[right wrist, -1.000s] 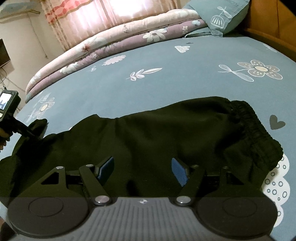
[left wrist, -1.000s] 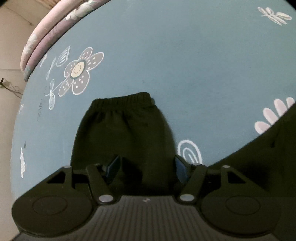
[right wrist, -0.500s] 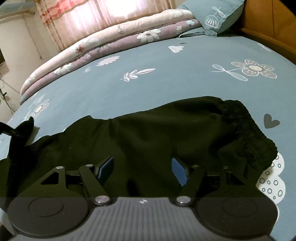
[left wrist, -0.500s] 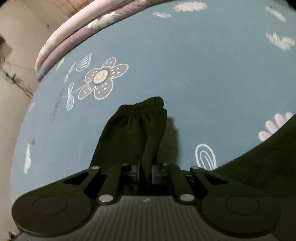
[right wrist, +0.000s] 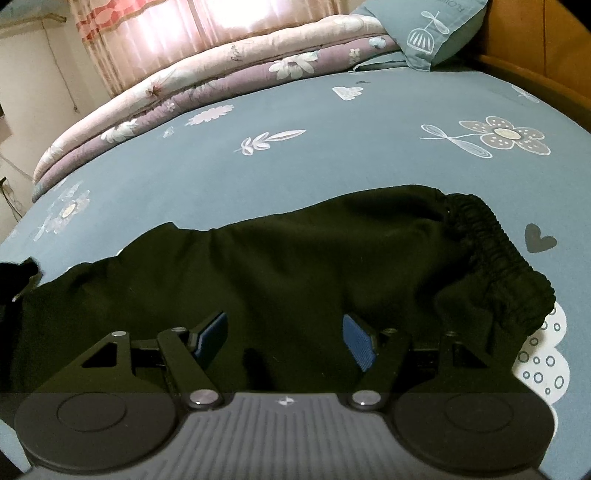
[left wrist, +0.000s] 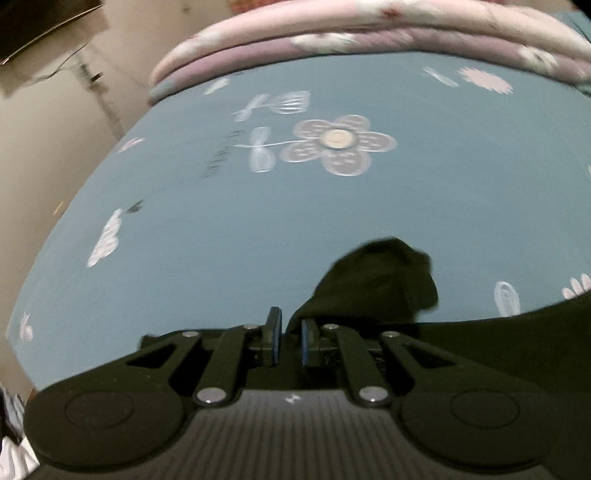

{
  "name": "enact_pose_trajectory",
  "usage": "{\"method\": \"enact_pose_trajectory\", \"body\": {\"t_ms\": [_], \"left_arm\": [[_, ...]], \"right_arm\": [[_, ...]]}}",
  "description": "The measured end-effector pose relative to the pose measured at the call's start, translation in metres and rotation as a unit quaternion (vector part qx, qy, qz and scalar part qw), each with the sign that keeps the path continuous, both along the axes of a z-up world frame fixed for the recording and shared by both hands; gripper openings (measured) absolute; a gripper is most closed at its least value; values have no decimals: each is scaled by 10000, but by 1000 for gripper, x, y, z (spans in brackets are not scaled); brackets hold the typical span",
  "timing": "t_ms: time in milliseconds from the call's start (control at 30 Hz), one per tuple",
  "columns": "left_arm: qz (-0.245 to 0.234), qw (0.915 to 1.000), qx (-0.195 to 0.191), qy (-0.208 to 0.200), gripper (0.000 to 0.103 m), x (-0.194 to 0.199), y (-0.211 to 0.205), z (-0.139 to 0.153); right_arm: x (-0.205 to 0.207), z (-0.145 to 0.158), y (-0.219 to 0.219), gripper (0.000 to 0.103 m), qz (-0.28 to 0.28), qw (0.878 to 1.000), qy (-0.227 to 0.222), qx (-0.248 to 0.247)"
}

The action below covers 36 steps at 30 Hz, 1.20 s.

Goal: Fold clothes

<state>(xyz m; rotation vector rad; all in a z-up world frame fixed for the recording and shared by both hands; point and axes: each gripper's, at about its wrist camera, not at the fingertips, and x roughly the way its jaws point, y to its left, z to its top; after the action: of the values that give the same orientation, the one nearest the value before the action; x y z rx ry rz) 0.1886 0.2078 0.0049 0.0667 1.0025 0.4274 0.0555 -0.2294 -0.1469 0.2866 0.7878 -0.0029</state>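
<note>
Bedsheet [right wrist: 332,155]: blue-grey, printed with white flowers, leaves and a dark heart; it covers the whole bed surface. Quilt [right wrist: 221,74]: pink over mauve, floral, folded in layers along the far edge of the sheet. Pillow [right wrist: 439,33]: blue-grey with a white print, touching the quilt's right end. Curtain [right wrist: 155,29]: pink and red, backlit, behind the quilt. Headboard [right wrist: 535,55]: brown wood, at far right. Wall [left wrist: 48,147]: beige, left of the bed.
</note>
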Motion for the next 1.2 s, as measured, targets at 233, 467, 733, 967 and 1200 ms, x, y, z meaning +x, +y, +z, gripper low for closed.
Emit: {"method": "enact_pose_trajectory", "body": {"t_ms": [233, 467, 733, 967, 1200], "left_arm": [[620, 9976, -277, -147, 8, -42, 52, -10], [992, 9915, -799, -284, 9, -83, 77, -41], [1311, 9834, -1193, -372, 17, -112, 95, -64], [1480, 9790, -1345, -405, 17, -140, 103, -79], [1752, 9665, -1797, -532, 23, -153, 119, -90]], "right_arm": [[3, -4, 5, 74, 9, 9998, 84, -174], [4, -6, 12, 76, 52, 9991, 112, -413], [4, -8, 25, 78, 151, 9964, 101, -826], [5, -9, 27, 79, 175, 9955, 103, -921], [4, -9, 29, 80, 202, 9950, 102, -973]]}}
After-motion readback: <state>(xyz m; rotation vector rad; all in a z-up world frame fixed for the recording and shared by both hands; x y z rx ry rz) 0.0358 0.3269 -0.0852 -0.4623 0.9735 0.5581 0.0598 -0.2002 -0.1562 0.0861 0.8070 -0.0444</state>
